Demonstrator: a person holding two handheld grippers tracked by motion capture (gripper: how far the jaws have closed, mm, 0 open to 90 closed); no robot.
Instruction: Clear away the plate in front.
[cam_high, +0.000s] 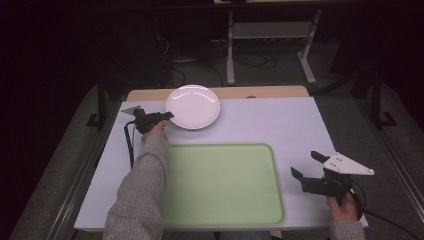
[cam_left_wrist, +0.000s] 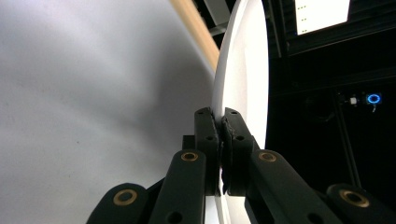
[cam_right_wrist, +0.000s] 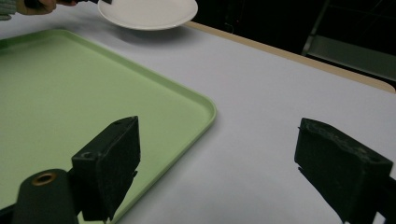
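Left gripper (cam_left_wrist: 219, 140) pinches the plate (cam_high: 193, 106) rim (its own view confirms).

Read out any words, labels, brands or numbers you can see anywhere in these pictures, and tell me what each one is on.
None can be read.
Plate: plain white, no print or mark.
Tray: plain green, no label.
Table: bare white sheet, no writing.
Left tool, shut on the plate's rim: black, no brand showing.
Right tool, open: black, no marking; its grey plate bears small dots, not letters.
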